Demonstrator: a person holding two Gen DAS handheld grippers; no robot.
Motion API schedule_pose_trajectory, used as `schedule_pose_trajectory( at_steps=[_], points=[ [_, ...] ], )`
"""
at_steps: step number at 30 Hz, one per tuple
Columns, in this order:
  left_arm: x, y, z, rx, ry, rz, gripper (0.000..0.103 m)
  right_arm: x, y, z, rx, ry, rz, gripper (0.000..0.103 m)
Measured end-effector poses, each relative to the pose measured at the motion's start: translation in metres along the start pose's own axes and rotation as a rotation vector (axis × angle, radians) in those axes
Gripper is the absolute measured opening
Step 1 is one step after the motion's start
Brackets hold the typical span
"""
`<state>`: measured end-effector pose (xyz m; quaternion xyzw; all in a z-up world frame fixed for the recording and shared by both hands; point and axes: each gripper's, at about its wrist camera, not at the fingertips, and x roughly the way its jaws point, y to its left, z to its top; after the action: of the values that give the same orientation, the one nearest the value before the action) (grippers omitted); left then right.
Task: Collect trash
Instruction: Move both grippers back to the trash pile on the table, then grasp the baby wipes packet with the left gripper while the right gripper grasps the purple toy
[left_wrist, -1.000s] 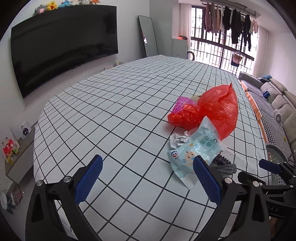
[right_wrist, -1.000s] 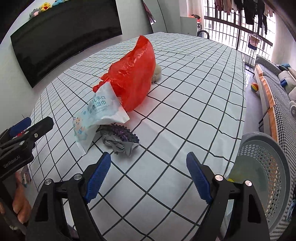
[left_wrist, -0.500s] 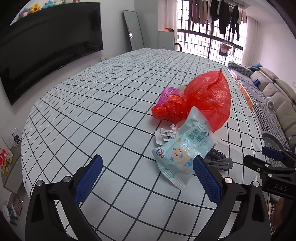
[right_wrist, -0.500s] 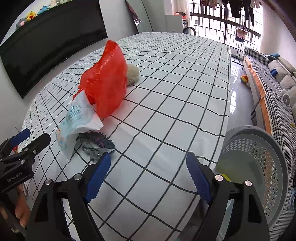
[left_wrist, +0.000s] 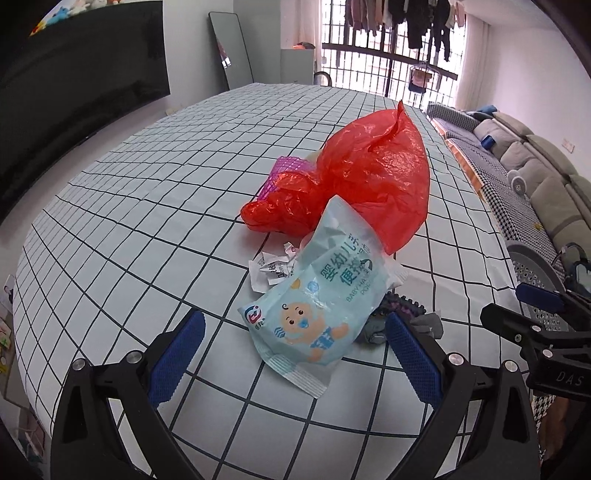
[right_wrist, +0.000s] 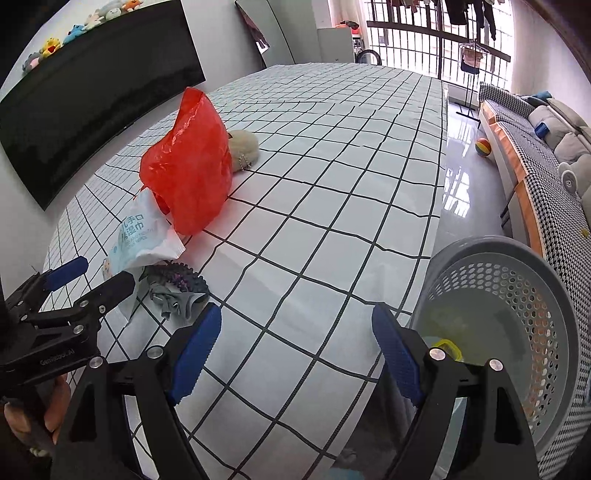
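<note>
A pile of trash lies on the checked tablecloth (left_wrist: 147, 221). A red plastic bag (left_wrist: 373, 177) (right_wrist: 188, 166) stands tallest. Against it leans a pale blue baby wipes packet (left_wrist: 317, 306) (right_wrist: 144, 236), with crumpled paper (left_wrist: 271, 267) to its left and a dark grey crumpled wrapper (left_wrist: 399, 317) (right_wrist: 173, 291) to its right. A pink mesh piece (left_wrist: 284, 170) shows behind the bag. My left gripper (left_wrist: 293, 350) is open, its fingers straddling the near end of the packet without touching. My right gripper (right_wrist: 295, 350) is open over the table edge, empty.
A grey perforated basket (right_wrist: 517, 295) (left_wrist: 532, 266) stands beside the table's right edge, something yellow inside. A beige fluffy thing (right_wrist: 242, 147) lies behind the red bag. A black TV (right_wrist: 92, 110) hangs on the wall; a sofa (right_wrist: 546, 147) runs along the right.
My left gripper has come closer to the wipes packet and turned right, so the pile now sits between its fingers. My right gripper has swung right toward the basket.
</note>
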<state>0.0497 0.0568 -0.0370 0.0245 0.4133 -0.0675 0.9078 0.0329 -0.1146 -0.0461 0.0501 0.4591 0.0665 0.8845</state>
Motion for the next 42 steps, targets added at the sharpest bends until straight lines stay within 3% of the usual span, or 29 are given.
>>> schedule_pose_trajectory(
  at_steps=[7, 13, 16, 23, 33, 42],
  points=[
    [0.012, -0.001, 0.004, -0.003, 0.019, -0.006, 0.093, 0.002, 0.002, 0.000, -0.003, 0.006, 0.004, 0.080],
    [0.015, 0.004, 0.004, -0.020, 0.028, -0.019, 0.069, 0.003, 0.005, -0.002, -0.012, 0.008, 0.005, 0.080],
    [0.012, 0.009, 0.003, -0.038, 0.020, -0.030, 0.065, 0.004, 0.007, -0.003, -0.012, 0.012, 0.011, 0.080],
    [-0.006, 0.022, -0.001, -0.094, -0.008, -0.003, 0.064, 0.003, 0.015, -0.005, -0.036, 0.011, 0.015, 0.080],
    [-0.040, 0.051, -0.007, -0.140, -0.095, 0.151, 0.064, 0.012, 0.045, 0.000, -0.115, 0.026, 0.020, 0.080],
    [-0.042, 0.066, -0.011, -0.181, -0.097, 0.156, 0.064, 0.030, 0.065, 0.028, -0.201, 0.029, -0.008, 0.080]
  ],
)
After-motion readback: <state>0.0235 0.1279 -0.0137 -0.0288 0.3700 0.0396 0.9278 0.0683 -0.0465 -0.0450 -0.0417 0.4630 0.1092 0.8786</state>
